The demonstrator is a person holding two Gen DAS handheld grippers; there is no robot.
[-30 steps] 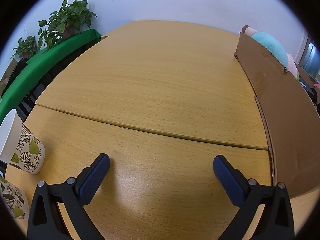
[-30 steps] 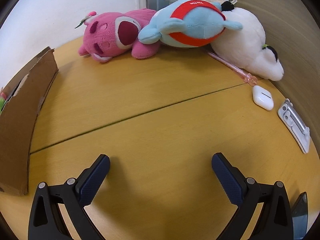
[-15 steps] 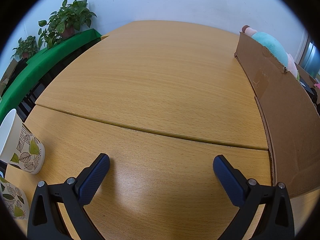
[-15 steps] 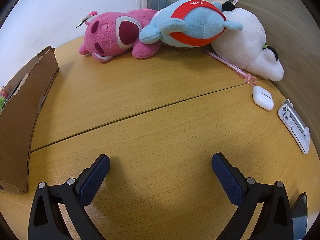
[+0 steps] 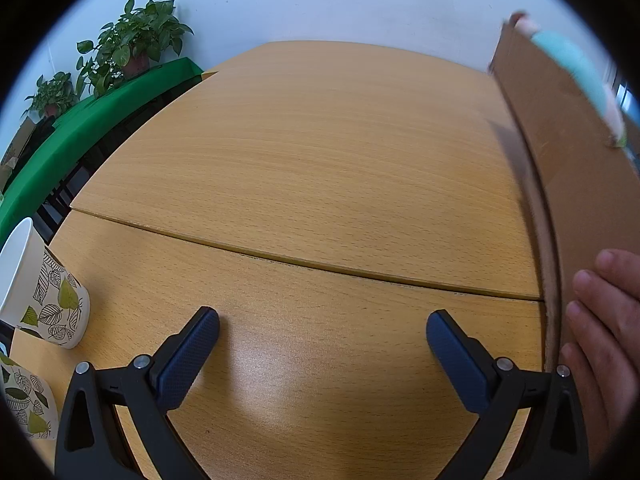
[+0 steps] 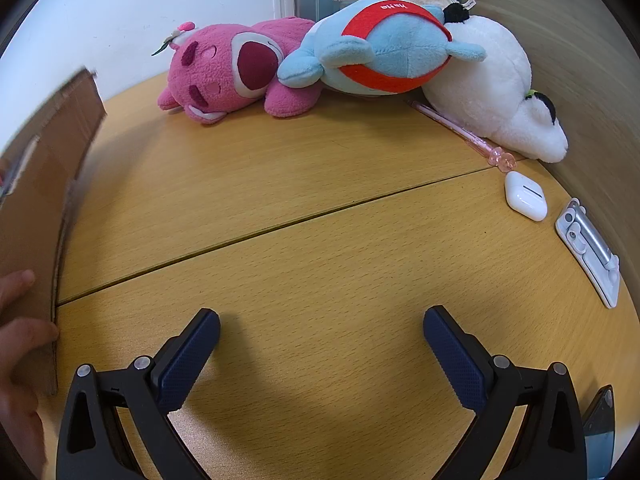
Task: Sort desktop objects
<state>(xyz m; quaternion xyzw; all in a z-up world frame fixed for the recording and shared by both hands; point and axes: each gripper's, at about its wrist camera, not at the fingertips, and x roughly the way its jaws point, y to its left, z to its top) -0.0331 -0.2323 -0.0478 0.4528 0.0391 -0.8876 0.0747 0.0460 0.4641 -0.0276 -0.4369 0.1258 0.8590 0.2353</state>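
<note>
The left gripper (image 5: 322,330) and right gripper (image 6: 322,330) both rest low over the light wooden surface (image 5: 320,160), jaws released and spread wide with nothing between them. A bare hand (image 5: 600,332) presses on the brown cardboard box (image 5: 580,152) at the right edge of the left view. Upper centre of the right view, a pink plush bear (image 6: 232,72), a blue-and-red plush (image 6: 380,52) and a white plush (image 6: 492,84) lie touching; a white earbud case (image 6: 525,196) sits at right. Leaf-patterned paper cups (image 5: 44,292) stand lower left.
</note>
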